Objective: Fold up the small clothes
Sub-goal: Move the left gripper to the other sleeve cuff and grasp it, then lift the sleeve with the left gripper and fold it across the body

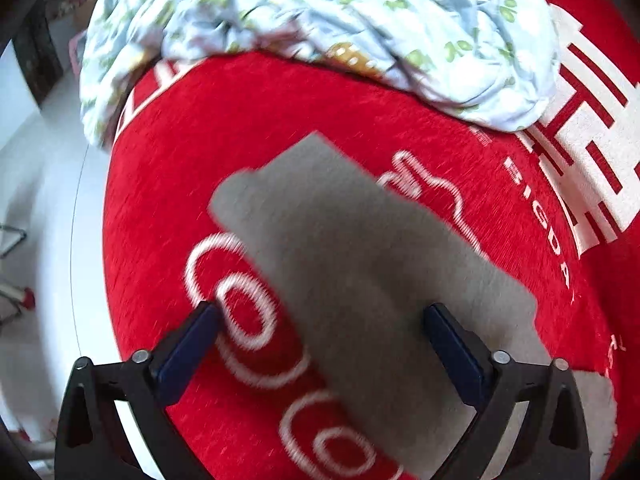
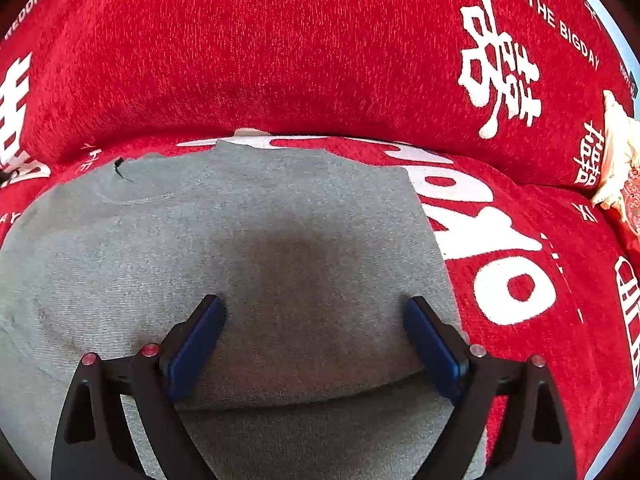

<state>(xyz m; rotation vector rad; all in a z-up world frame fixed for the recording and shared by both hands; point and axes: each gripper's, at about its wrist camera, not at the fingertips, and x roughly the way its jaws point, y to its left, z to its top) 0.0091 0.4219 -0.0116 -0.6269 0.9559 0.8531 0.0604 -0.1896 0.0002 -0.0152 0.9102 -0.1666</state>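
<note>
A small grey garment [image 1: 360,264] lies flat on the red sofa cover [image 1: 200,140], running diagonally from the middle to the lower right of the blurred left wrist view. My left gripper [image 1: 320,312] hangs over its left edge, open, with only cloth below the blue pads. In the right wrist view the same grey garment [image 2: 240,240] fills the lower left, a folded edge across the bottom. My right gripper [image 2: 314,304] stands open just above it, nothing pinched between its fingers.
A crumpled pale blue floral cloth [image 1: 320,20] is heaped at the back of the seat. The red backrest cushion [image 2: 280,40] with white lettering rises behind the garment. A cream and red item [image 2: 620,160] sits at the far right. White floor [image 1: 40,200] lies left of the sofa.
</note>
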